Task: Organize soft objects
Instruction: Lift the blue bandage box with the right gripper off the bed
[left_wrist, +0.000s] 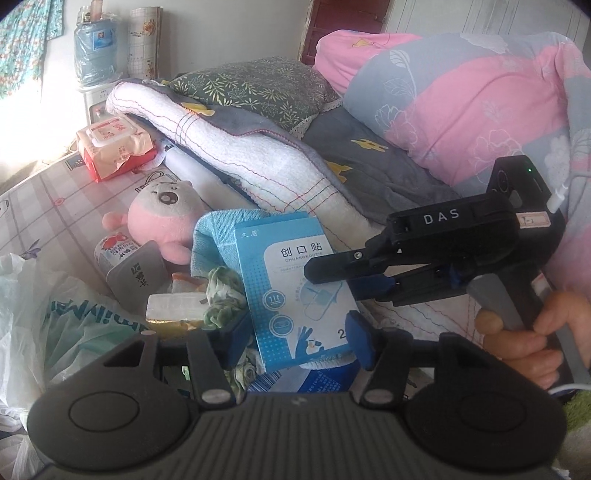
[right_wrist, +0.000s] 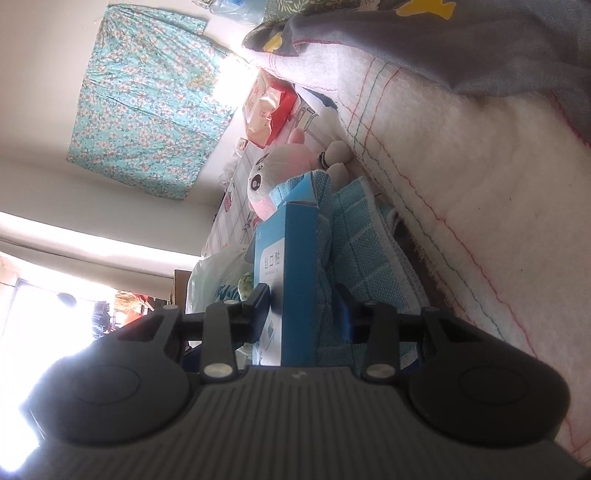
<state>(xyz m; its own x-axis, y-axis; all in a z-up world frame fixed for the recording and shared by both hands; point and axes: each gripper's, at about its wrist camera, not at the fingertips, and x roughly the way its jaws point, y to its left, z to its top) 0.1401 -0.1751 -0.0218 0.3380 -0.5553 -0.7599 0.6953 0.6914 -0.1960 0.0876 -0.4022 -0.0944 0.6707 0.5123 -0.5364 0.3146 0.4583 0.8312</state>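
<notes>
A blue band-aid box (left_wrist: 291, 295) stands tilted over a light blue towel (left_wrist: 212, 236) on the bed. My right gripper (left_wrist: 332, 280) comes in from the right, held by a hand (left_wrist: 524, 332). In the right wrist view this gripper (right_wrist: 303, 310) is shut on the box (right_wrist: 299, 280) together with a fold of the towel (right_wrist: 362, 229). My left gripper (left_wrist: 299, 339) is open, its pads standing on either side of the box's lower end without pressing it. A pink plush toy (left_wrist: 162, 218) lies behind the towel, to the left.
A white quilted blanket (left_wrist: 258, 158) and a pink-and-grey quilt (left_wrist: 461, 103) fill the right. A wet-wipes pack (left_wrist: 114, 144) lies at the back left. Snack packets (left_wrist: 173, 306), a crumpled green cloth (left_wrist: 221, 295) and a plastic bag (left_wrist: 55, 314) crowd the left.
</notes>
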